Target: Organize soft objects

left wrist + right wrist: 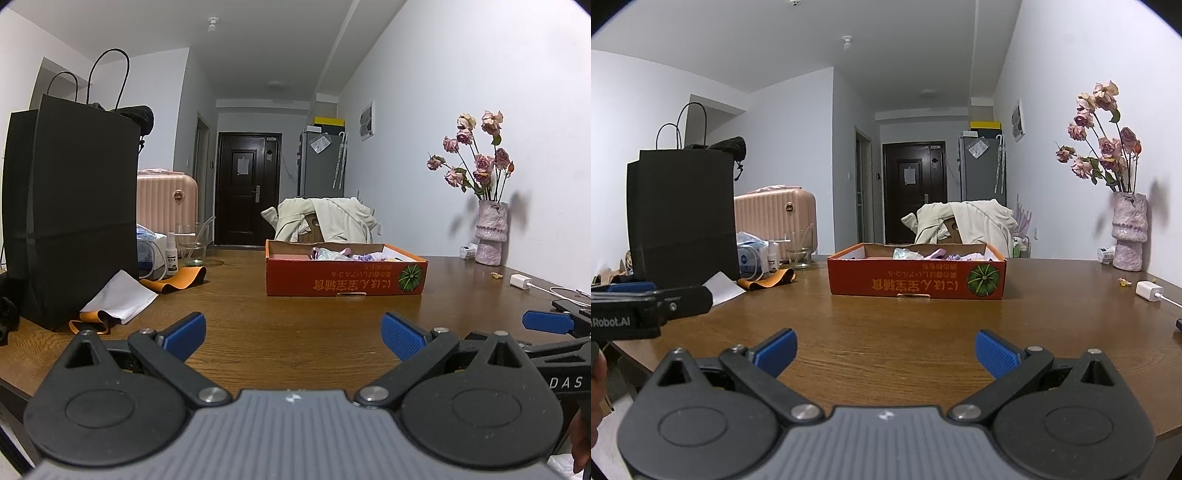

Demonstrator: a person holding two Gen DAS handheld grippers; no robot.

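A low orange cardboard box (345, 282) (916, 282) sits mid-table and holds several pastel soft items (334, 254) (923, 254). An orange band (177, 281) (768, 280) lies left of it, and a second orange band (90, 322) lies by the black bag. My left gripper (293, 334) hovers open over bare wood, well short of the box. My right gripper (886, 349) is likewise open and empty above the table. Each gripper's side shows at the edge of the other's view.
A tall black paper bag (74, 221) (683, 218) stands at the left, white paper (120, 297) beside it. A glass, a spray bottle (171, 258) and a packet sit behind. A vase of dried roses (489, 232) (1128, 230), a white charger (521, 281) and a cable occupy the right.
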